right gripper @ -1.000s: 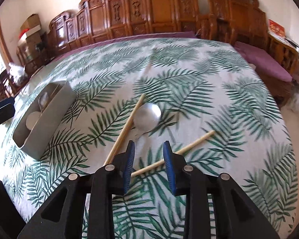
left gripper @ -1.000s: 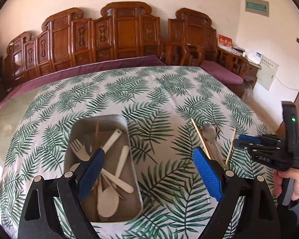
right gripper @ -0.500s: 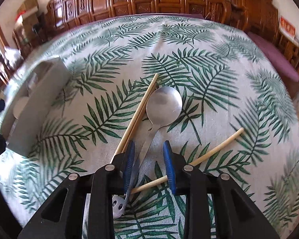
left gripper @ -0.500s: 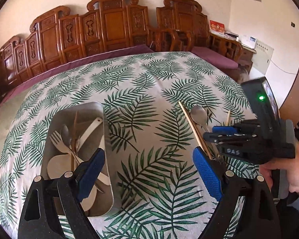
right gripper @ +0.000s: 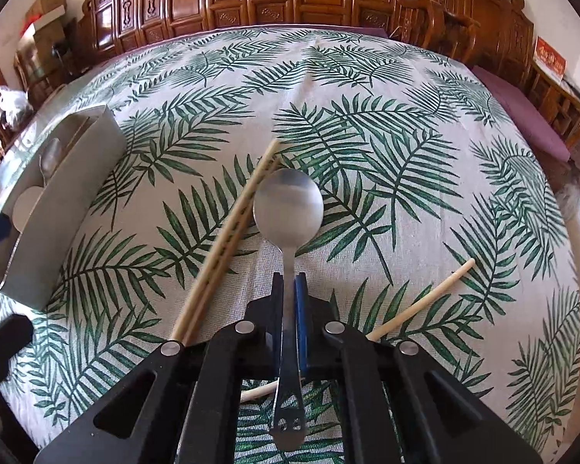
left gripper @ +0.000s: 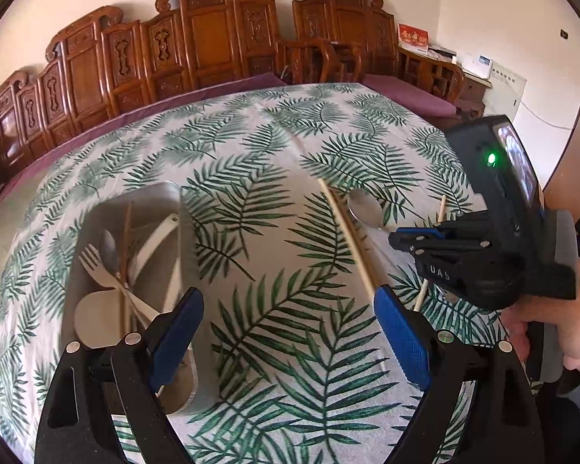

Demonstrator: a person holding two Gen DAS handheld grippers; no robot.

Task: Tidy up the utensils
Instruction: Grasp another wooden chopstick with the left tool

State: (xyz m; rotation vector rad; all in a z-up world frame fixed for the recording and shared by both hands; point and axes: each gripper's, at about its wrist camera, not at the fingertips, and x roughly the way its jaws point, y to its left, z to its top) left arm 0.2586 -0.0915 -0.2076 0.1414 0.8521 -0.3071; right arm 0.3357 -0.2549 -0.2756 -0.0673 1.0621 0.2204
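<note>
My right gripper [right gripper: 289, 286] is shut on the handle of a metal spoon [right gripper: 288, 203], its bowl pointing away over the leaf-print tablecloth. The spoon's bowl [left gripper: 365, 208] and the right gripper [left gripper: 410, 237] also show in the left wrist view. A pair of wooden chopsticks [right gripper: 228, 236] lies just left of the spoon, and a single chopstick [right gripper: 421, 301] lies to its right. A grey metal tray [left gripper: 174, 201] at the left holds a fork, spoons and chopsticks. My left gripper [left gripper: 290, 324] is open and empty, above the cloth to the right of the tray.
The tray also shows at the left edge of the right wrist view [right gripper: 77, 178]. Carved wooden chairs [left gripper: 212, 38] line the table's far side. A purple-cushioned bench [right gripper: 522, 116] stands at the right. The table [right gripper: 367, 77] is covered with the leaf-print cloth.
My right gripper has moved down onto the spoon and shut on its handle. My left gripper has drifted right, away from above the tray, and stays open.
</note>
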